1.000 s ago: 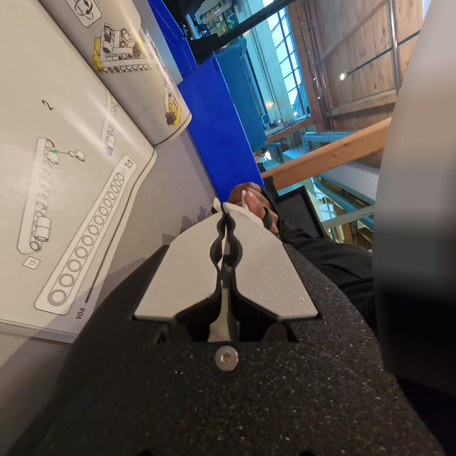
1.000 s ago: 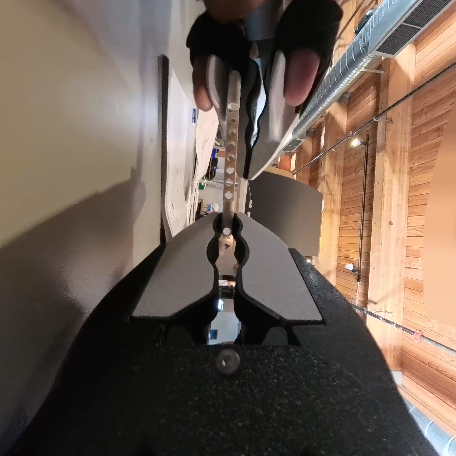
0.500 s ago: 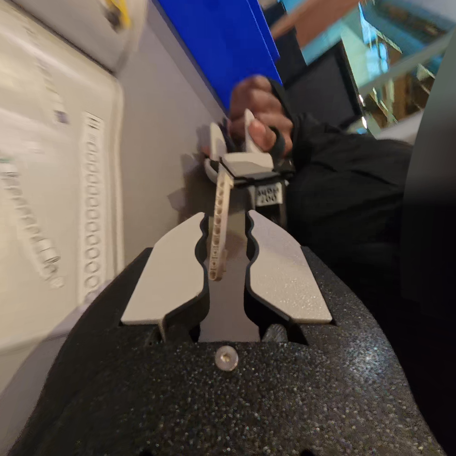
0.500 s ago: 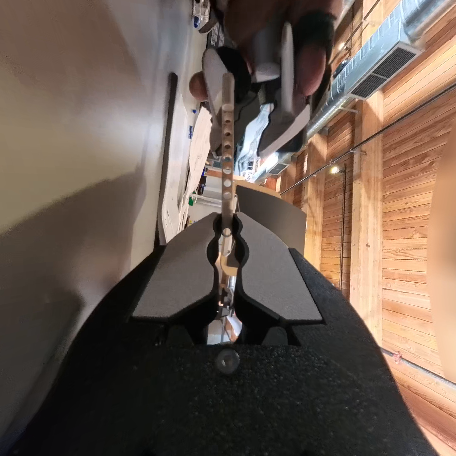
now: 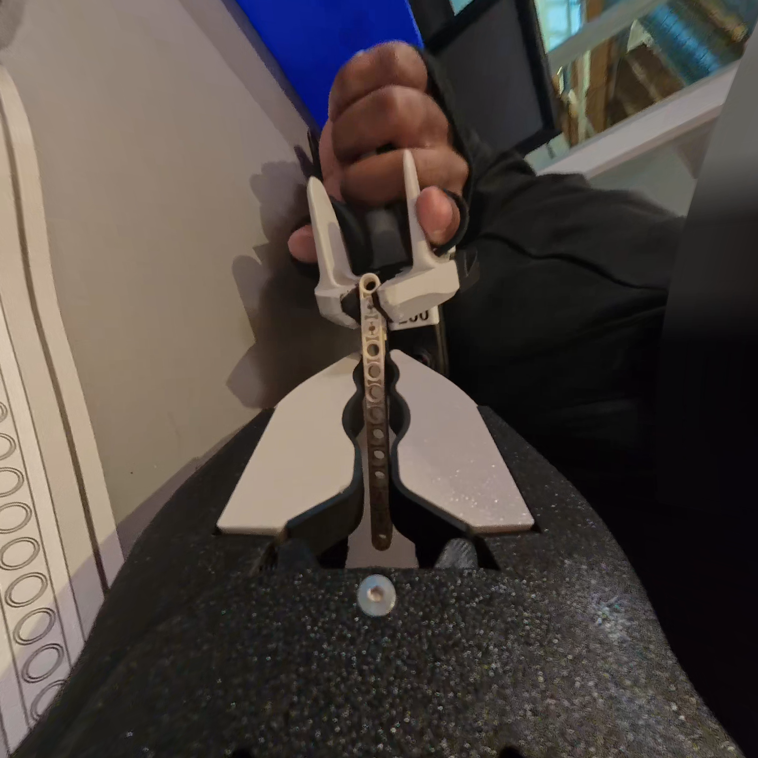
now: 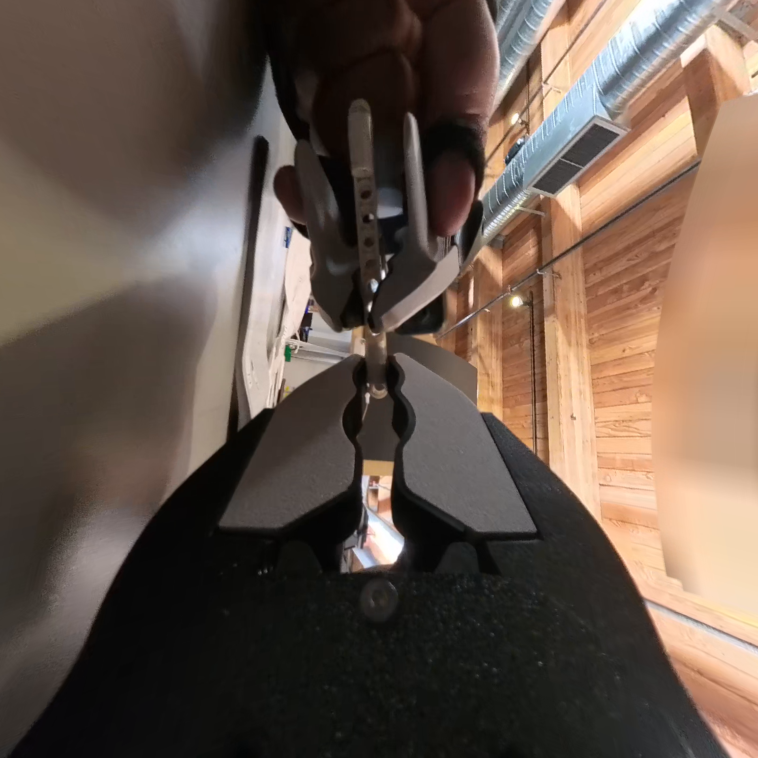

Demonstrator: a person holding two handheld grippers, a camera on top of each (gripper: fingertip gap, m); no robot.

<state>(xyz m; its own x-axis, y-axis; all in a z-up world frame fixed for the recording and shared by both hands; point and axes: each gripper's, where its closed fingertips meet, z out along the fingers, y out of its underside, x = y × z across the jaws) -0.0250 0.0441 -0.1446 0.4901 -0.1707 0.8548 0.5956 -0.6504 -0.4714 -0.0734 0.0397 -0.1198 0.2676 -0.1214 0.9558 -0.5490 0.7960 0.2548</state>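
Observation:
A long beige beam with a row of holes runs between my two grippers, which face each other tip to tip above a grey table. My left gripper is shut on the beam, which reaches deep back between its fingers. My right gripper is shut on the beam's other end. In the left wrist view the right gripper shows straight ahead, held by a hand. In the right wrist view the left gripper clamps the beam, whose far part sticks out behind its tips.
An open instruction booklet lies on the table at the left. A blue bin and a dark screen stand behind the hand. A black sleeve fills the right. A wooden wall and ducts are beyond. Some 5 cm of space lies between my two pairs of fingers.
My left gripper went from shut to open, moved in along the beam until it lay between the fingers, then shut on it. My right gripper kept its hold on the beam's end.

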